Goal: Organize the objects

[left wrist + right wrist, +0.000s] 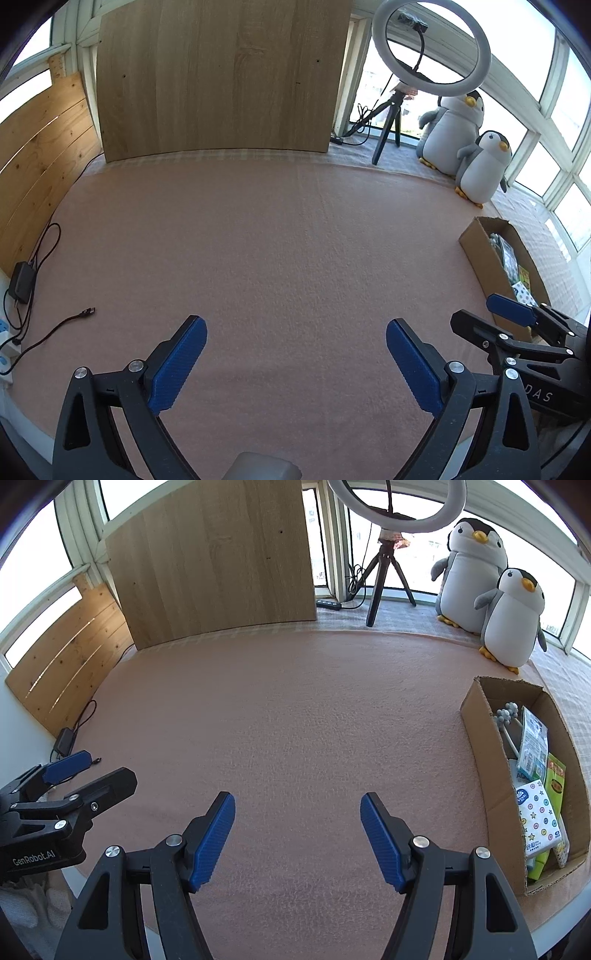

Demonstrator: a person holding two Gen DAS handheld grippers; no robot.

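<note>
A brown cardboard box [480, 731] lies on the pink mat [295, 709] at the right. Inside it are several items: a dotted tissue pack [535, 819], a green packet [556, 779], a white-blue packet [533, 744] and a grey knobbed tool [506, 714]. My right gripper [297, 812] is open over bare mat, left of the box, holding nothing. My left gripper [295, 339] is open too, empty, over the mat's near middle. In the left wrist view the box [484, 258] sits at the right, partly behind the right gripper [491, 314].
Two plush penguins [476, 576] stand at the back right by the windows. A ring light on a tripod [384, 572] and a power strip [328, 604] are at the back. A wooden board [214, 565] leans behind the mat. Cables and an adapter [22, 282] lie at the left edge.
</note>
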